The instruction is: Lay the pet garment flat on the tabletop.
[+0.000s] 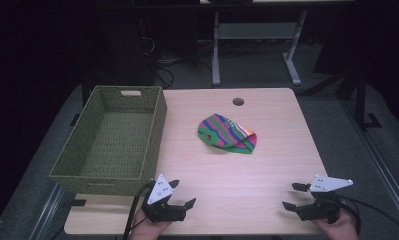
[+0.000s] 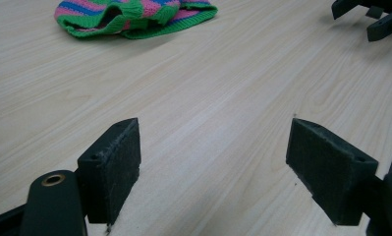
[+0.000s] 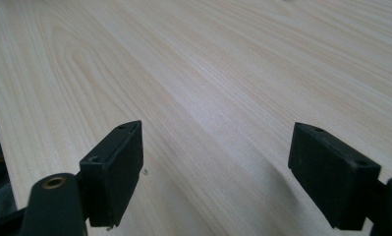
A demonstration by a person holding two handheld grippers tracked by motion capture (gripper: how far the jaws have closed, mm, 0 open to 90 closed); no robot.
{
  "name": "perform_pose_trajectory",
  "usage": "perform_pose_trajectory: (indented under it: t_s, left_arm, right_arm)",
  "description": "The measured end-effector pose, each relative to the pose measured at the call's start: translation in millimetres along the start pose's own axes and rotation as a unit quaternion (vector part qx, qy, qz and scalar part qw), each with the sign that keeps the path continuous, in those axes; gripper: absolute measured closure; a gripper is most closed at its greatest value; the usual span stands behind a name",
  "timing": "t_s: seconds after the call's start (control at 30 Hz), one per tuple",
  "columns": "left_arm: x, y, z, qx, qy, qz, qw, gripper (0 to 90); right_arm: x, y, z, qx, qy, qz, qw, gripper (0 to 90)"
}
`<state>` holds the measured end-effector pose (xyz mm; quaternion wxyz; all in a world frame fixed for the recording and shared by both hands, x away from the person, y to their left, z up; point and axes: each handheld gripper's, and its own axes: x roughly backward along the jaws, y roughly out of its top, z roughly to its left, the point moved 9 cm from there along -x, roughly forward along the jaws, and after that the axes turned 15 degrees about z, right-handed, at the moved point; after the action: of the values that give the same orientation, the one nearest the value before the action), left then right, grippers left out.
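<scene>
A striped knit hat [image 1: 227, 133] in green, pink and blue lies crumpled near the middle of the wooden table [image 1: 267, 165]. The left gripper view shows the same hat [image 2: 134, 17] at the top left, far beyond the jaws. My left gripper [image 1: 181, 193] rests near the table's front edge, left of centre, open with only bare wood between its pads. My right gripper [image 1: 294, 196] sits at the front right, also open and holding nothing. In the left gripper view the right gripper [image 2: 373, 17] appears at the top right corner.
A green woven basket [image 1: 112, 140] with nothing in it stands on the table's left side, reaching past the left edge. A round cable hole [image 1: 238, 102] lies near the far edge. Desk legs and cables stand on the dark floor behind.
</scene>
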<state>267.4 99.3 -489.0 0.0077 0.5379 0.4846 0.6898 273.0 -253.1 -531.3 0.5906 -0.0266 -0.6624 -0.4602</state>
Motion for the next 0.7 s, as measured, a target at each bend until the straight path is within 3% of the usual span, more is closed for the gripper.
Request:
perform_pose_trajectory:
  t_s: [0.37, 0.43, 0.57, 0.7]
  left_arm:
    - [0.0, -0.4, -3.3, -0.008, 0.002, -0.002, 1.0000, 20.2]
    - [0.7, -1.4, -3.7, -0.010, 0.003, 0.000, 1.0000, 20.2]
    - [6.2, 0.7, -4.6, 0.014, -0.012, -0.020, 0.9996, 19.9]
    - [6.6, -1.2, -3.5, 0.002, -0.002, -0.013, 0.9999, 19.9]
  right_arm:
    - [-2.6, 10.6, 10.9, 0.022, 0.003, 0.019, 0.9996, 17.5]
    - [0.0, 19.0, 13.7, 0.033, 0.006, 0.016, 0.9993, 17.5]
    - [2.9, 37.2, 16.8, 0.046, 0.032, 0.014, 0.9983, 16.2]
    - [-0.6, 56.6, 11.0, 0.062, 0.042, 0.035, 0.9966, 16.2]
